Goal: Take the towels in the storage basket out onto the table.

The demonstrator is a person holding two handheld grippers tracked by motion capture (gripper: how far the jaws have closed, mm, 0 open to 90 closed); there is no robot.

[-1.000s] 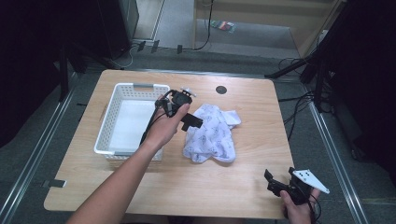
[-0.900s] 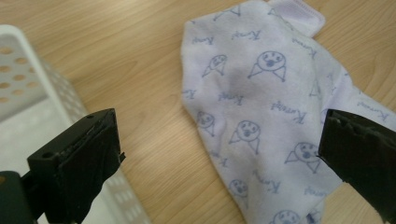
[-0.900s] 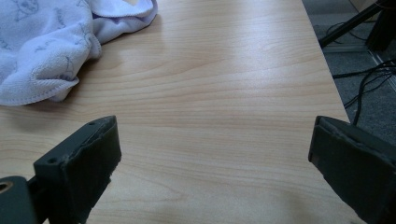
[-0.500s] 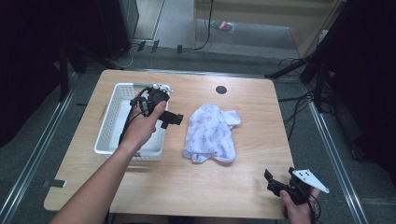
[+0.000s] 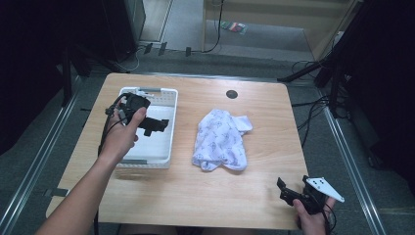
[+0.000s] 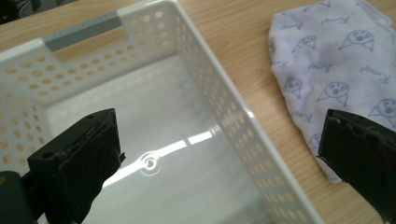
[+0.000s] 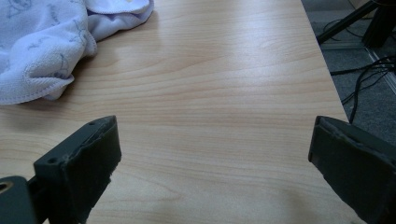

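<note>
A crumpled white cloth (image 5: 221, 139) printed with small blue faces lies in the middle of the wooden table (image 5: 205, 196). It also appears at the upper right of the left gripper view as the cloth (image 6: 336, 70) and at the upper left of the right gripper view as the cloth (image 7: 42, 42). A white perforated basket (image 5: 166, 142) stands left of it, nothing inside. My left gripper (image 5: 155, 125) hovers open over the basket (image 6: 219, 102), jaws wide apart and holding nothing. Open too, my right gripper (image 5: 285, 192) rests near the table's front right corner above bare wood.
A small black round hole (image 5: 232, 94) sits in the tabletop behind the cloth. Cables and dark stands (image 5: 337, 73) lie on the floor beyond the right edge. Bare wood (image 7: 210, 93) stretches between the cloth and the right gripper.
My left hand has drawn its gripper leftward, away from the cloth and over the basket. The cloth and my right gripper have stayed put.
</note>
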